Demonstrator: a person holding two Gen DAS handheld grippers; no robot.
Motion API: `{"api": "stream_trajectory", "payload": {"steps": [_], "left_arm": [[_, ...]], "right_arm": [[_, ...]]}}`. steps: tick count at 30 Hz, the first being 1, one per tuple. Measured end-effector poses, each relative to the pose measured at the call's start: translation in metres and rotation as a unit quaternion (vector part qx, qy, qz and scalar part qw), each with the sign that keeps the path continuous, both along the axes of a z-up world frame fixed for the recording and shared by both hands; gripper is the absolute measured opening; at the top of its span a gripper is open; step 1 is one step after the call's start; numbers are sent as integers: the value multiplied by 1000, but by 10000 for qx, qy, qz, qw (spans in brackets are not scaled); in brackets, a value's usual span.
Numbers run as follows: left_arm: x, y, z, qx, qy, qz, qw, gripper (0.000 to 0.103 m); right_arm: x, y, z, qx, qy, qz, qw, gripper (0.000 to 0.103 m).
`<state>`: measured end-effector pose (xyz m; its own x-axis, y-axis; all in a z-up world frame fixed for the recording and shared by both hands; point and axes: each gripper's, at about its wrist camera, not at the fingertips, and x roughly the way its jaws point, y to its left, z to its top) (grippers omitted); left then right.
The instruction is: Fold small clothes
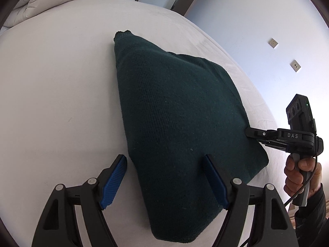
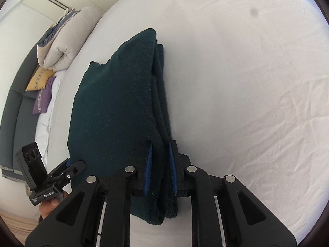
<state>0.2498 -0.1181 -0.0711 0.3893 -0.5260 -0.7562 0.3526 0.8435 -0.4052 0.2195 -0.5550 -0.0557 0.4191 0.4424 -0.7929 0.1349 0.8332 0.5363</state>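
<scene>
A dark green knitted garment (image 1: 178,123) lies folded in layers on the white bed sheet (image 1: 57,103). In the left wrist view my left gripper (image 1: 165,158) stands open over its near corner: one blue pad is above the sheet, the other above the knit, neither pressing. My right gripper (image 2: 160,144) is shut on the stacked layers of the garment (image 2: 115,107) at its near right edge, the knit pinched between both blue pads. From the left wrist view the right gripper (image 1: 249,132) bites into the garment's right side, held by a hand (image 1: 298,175). The left gripper (image 2: 72,165) shows at the garment's left corner.
A rolled pale duvet (image 2: 65,45) sits at the head of the bed, with a yellow cushion (image 2: 40,78) and a purple cushion (image 2: 43,98) beside a grey upholstered edge (image 2: 14,113). The wall (image 1: 267,30) with two sockets runs close along the bed's right side.
</scene>
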Motion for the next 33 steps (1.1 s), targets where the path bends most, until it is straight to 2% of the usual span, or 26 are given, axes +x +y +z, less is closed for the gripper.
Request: {"api": "stream_trajectory", "payload": {"steps": [1, 4, 6, 7, 8, 9, 12, 15, 17, 18, 19, 21, 25, 27, 30, 33], "left_arm": [[1, 4, 3, -35, -54, 77, 9999, 77], [9, 17, 9, -141, -150, 360, 9991, 82], [18, 20, 11, -158, -125, 438, 9988, 86], [23, 19, 12, -131, -119, 437, 9989, 86], [28, 16, 13, -129, -120, 403, 9990, 86], [34, 13, 14, -159, -114, 358, 9992, 88], [50, 1, 6, -149, 133, 218, 9996, 89], [63, -11, -2, -72, 349, 83, 9993, 89], [73, -16, -11, -166, 597, 17, 9981, 88], [78, -16, -14, -240, 677, 56, 9974, 86], [82, -16, -15, -269, 721, 68, 9970, 83], [88, -20, -16, -293, 840, 87, 9960, 70], [89, -26, -11, -176, 898, 182, 9956, 54], [84, -26, -4, -85, 833, 183, 9963, 46], [69, -25, 13, 179, 671, 175, 9974, 41], [41, -21, 40, 472, 329, 102, 9983, 41]], "right_arm": [[-5, -5, 1, 149, 4, -61, 9999, 26], [-14, -17, 13, 337, -305, -289, 9985, 28], [-17, -25, 26, 367, -592, -399, 9968, 39], [-15, -30, 31, 457, -685, -463, 9955, 62], [-12, -34, 35, 511, -739, -546, 9945, 75], [-8, -36, 38, 517, -762, -579, 9941, 76], [17, -30, 33, 582, -604, -363, 9958, 76], [45, -18, 12, 827, -147, -165, 9963, 73], [64, -6, -3, 601, 123, -26, 9981, 55], [70, -1, -7, 518, 166, 47, 9985, 50], [77, 3, -10, 499, 184, 100, 9985, 38], [87, 10, -13, 459, 283, 147, 9984, 32], [91, 25, -6, -54, 242, 213, 9995, 24], [86, 40, 7, -655, 105, 286, 9974, 22], [69, 70, 37, -1603, -187, 447, 9859, 19], [44, 94, 71, -1921, -501, 531, 9787, 19]]}}
